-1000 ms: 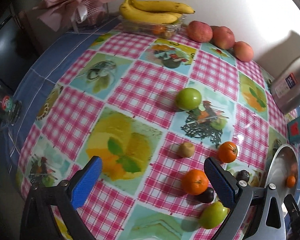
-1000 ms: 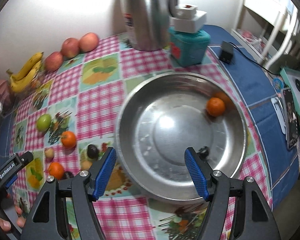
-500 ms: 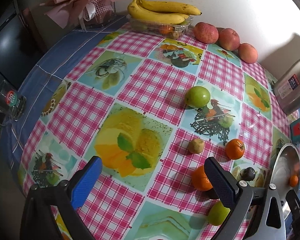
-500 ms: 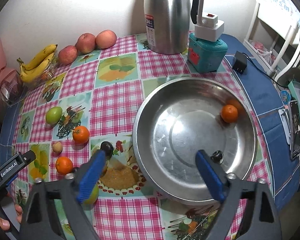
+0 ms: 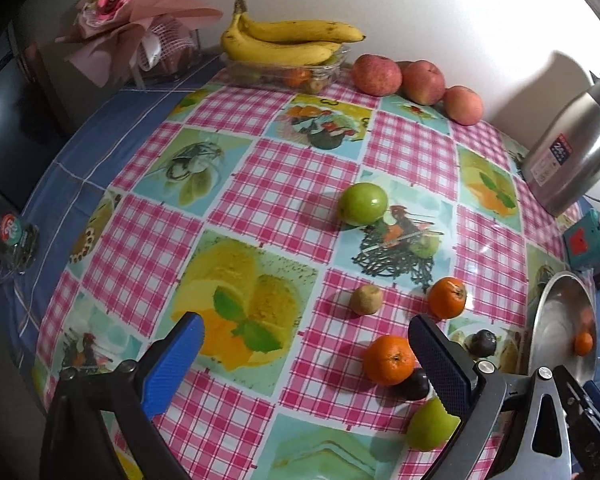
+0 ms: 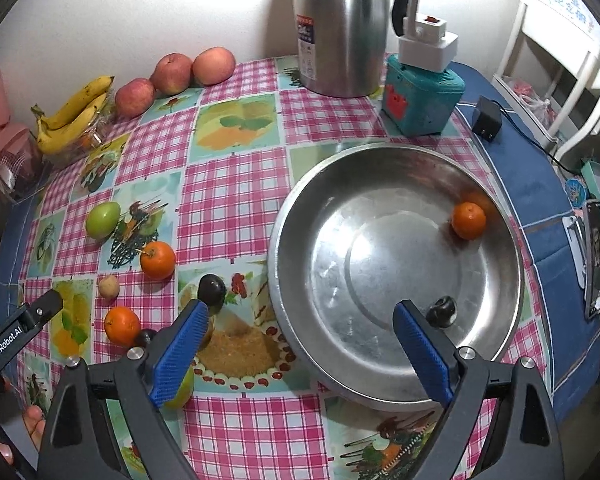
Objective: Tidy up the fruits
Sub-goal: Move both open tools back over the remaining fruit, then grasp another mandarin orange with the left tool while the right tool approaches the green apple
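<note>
Over the bowl [image 6: 392, 276], the right hand-held gripper [image 6: 300, 344] has pulled back & up, jaws wide, empty. An orange [image 6: 468, 221] sits at 2 o'clock inside, a plum [image 6: 441, 311] at 5. Left hand-held gripper [image 5: 304, 354], wide too, hangs by the next orange [image 5: 389, 359] on the bench [image 5: 260, 184]; prob next pick.

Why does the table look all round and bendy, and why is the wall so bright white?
Left wrist view: the fisheye lens bulges the checked tablecloth like a ball, and glare washes out the wall. Right wrist view: same bending, the steel bowl shines with reflections, and the picture's corners go black.
</note>
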The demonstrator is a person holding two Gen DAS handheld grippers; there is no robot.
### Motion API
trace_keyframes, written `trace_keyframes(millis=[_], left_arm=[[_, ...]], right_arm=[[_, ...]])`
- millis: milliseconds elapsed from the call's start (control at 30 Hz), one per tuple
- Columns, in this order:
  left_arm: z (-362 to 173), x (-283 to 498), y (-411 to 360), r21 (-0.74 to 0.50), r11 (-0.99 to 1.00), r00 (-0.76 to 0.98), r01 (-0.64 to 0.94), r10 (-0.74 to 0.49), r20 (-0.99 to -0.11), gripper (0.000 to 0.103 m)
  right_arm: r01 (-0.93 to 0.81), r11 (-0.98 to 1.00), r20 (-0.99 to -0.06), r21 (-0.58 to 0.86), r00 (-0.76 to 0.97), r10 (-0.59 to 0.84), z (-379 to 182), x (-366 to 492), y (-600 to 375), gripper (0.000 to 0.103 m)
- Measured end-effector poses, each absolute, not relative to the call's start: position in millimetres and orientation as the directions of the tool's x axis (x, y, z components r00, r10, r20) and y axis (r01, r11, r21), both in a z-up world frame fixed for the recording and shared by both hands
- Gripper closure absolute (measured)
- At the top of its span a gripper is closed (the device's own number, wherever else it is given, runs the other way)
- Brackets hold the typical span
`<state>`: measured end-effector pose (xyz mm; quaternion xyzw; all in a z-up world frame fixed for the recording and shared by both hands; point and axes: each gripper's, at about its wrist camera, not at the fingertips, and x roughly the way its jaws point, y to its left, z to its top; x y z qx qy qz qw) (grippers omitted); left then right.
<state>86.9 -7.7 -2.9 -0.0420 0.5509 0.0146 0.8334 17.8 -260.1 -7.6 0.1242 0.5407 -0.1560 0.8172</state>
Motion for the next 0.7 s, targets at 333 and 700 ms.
trace_keyframes(millis=[333,700], left_arm=[[-7,94,1,-0.115,0.99,0.35,-0.078,-0.081,-0.933,0.0],[-24,95,2,-0.161,0.986,0.256,-0.05,-0.143,-0.956,0.0]], right_arm=[[0.34,0.939,-0.914,0.052,0.395,-0.092,-11,24,-241,0.009],[0.282,0.955,-0.927,0.088,0.375,-0.025,-24,34,-206,0.009]])
